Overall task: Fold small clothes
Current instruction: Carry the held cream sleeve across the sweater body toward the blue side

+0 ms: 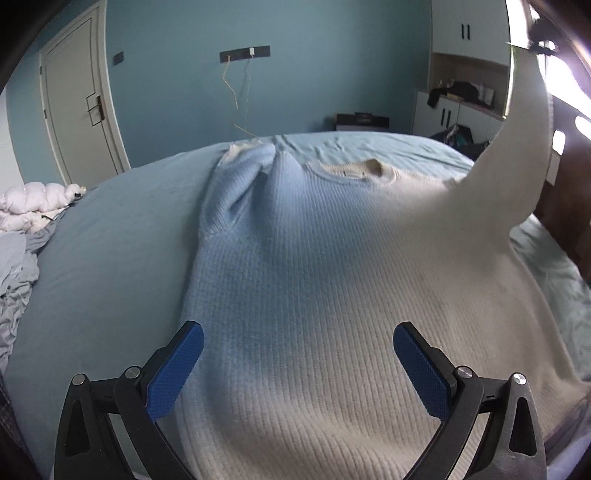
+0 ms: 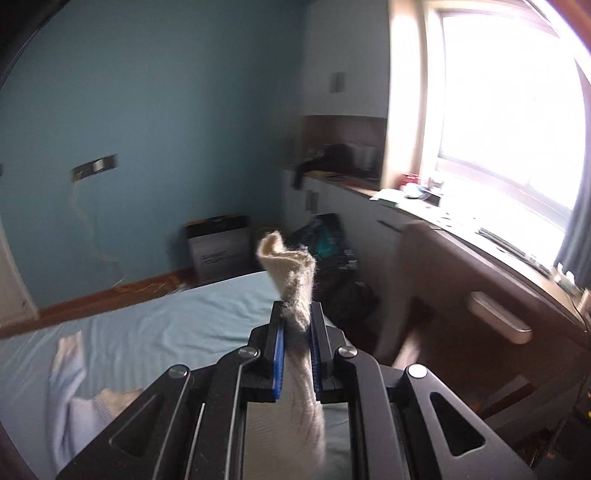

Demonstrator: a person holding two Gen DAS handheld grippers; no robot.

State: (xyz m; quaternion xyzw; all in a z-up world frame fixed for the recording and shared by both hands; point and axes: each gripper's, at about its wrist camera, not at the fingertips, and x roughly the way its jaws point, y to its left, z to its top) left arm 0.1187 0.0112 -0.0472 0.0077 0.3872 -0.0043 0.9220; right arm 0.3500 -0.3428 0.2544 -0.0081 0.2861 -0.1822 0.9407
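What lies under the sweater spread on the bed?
The sweater lies on the light blue bedsheet, which shows around it. Whatever is directly beneath its body is covered. One cream sleeve is lifted clear, pinched in the right gripper.

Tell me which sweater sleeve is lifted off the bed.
The cream sleeve, pinched in the right hand-held gripper. The light blue sleeve lies flat on the bed.

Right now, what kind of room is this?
Most likely a bedroom. A big bed with a pale blue sheet fills the middle, white cupboards stand against the wall, and a door is at the left.
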